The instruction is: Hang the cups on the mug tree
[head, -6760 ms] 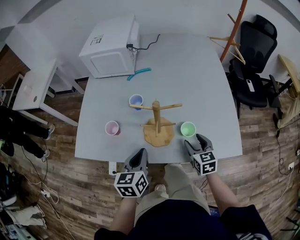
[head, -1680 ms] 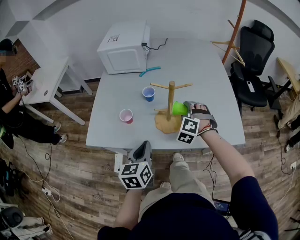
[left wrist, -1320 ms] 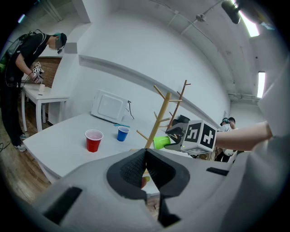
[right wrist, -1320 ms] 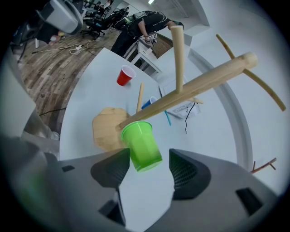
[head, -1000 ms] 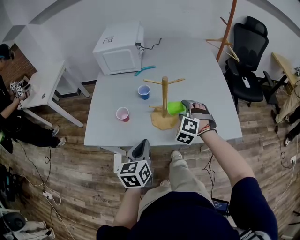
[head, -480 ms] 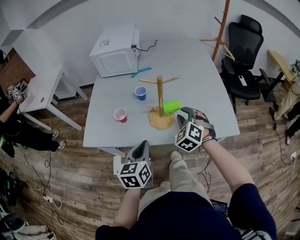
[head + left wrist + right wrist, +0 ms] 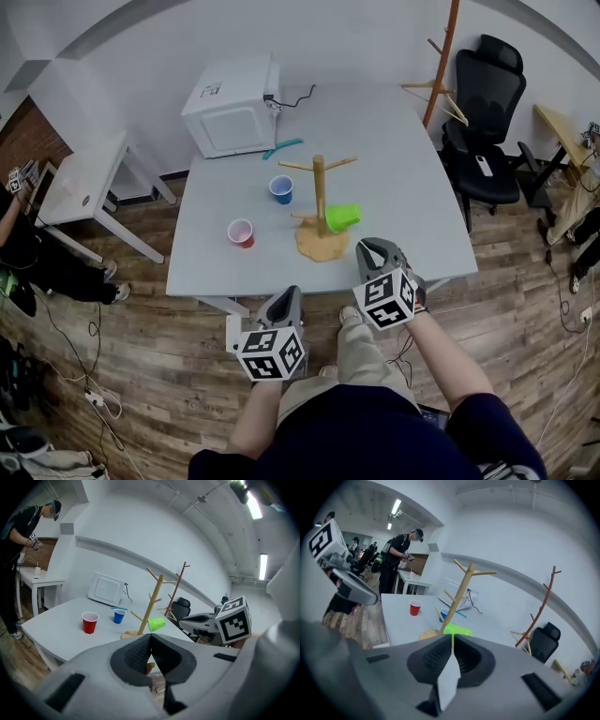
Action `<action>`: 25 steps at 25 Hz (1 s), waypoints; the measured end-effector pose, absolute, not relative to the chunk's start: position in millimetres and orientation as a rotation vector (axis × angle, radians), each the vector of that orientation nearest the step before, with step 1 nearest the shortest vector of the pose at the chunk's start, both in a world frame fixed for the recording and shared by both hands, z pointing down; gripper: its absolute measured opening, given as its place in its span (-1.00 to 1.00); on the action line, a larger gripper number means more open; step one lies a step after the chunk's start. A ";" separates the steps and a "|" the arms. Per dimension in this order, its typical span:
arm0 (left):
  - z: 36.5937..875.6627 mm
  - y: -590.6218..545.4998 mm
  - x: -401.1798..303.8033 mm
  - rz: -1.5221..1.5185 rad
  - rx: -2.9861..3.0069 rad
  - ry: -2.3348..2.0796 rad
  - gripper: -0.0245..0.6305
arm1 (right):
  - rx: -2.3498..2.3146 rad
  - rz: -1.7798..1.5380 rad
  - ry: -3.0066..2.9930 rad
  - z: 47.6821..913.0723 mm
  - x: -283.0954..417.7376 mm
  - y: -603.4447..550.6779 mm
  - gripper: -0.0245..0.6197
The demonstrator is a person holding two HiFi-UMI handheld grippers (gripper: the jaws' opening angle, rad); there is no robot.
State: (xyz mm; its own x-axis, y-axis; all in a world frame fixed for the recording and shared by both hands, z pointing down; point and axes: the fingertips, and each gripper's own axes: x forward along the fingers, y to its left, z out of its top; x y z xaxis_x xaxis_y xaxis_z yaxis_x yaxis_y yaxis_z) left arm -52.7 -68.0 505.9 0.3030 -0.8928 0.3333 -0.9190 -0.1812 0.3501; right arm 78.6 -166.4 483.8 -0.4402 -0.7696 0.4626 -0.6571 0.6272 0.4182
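We find the green cup hung on the mug tree. It lies on its side on a low peg to the right of the trunk, mouth toward the trunk and closed end pointing outward, clear of the table. It is a plain, bright green, tapered cup. The tree is pale wood: an upright trunk on a round base, with thin pegs slanting upward. It stands near the middle of the pale grey table. The blue cup and the red cup stand upright on the table to the left of the tree, apart from each other and from it. The right gripper is held near the table's front edge, apart from the green cup. Its jaws have just been closing and now meet with nothing between them. The left gripper sits below the front edge, jaws together and empty. The peg carrying the green cup is hidden inside it, and in the right gripper view the jaw tips cut off the cup's lower side. A pale strip lies below the right tips; we cannot tell what it is. The white microwave at the table's far left corner bears a label on top, its print too small to read. The gripper cubes carry black-and-white square markers.
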 end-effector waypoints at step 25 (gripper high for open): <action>500.2 -58.6 -35.9 0.107 2.164 -1.553 -0.87 | 1.403 0.134 -2.418 476.6 99.0 -104.4 -0.82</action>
State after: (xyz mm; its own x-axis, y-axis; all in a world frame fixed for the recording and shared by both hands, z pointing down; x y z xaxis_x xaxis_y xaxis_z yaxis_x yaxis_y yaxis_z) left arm -35.9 -58.6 500.2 0.3561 -0.8748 0.3284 -0.9116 -0.2481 0.3277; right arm 99.0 -104.4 476.6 -0.4539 -0.8248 0.3371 -0.8571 0.5075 0.0879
